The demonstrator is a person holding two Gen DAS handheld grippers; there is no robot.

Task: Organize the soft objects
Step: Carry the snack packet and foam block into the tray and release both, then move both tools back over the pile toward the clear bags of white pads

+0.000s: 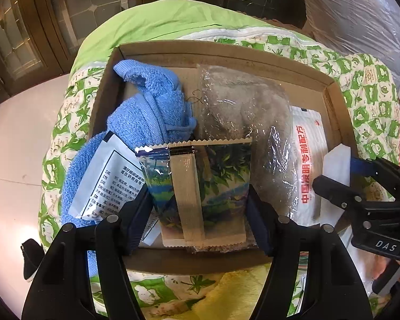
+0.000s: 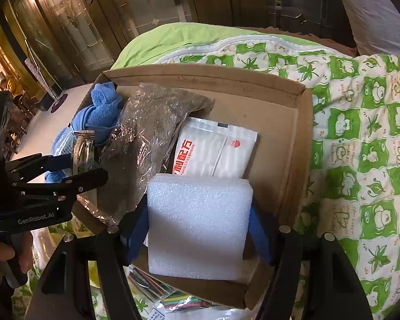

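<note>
Two grippers over the cardboard box: left gripper clamping an upright leaf-print packet, right gripper clamping a flat foam block.

Black gripper, blue-padded jaws, silver screws, "GenRobot.AI" marking, apparently bare hand.

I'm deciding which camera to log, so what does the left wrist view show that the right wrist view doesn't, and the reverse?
Only the left wrist view shows the face of the leaf-print packet held by the left gripper, and the leaflet on the towel.

Only the right wrist view shows the whole foam block held by the right gripper, and the colored packet outside the box.

Both show the box, towel, grey bagged item and white sachet.
</note>
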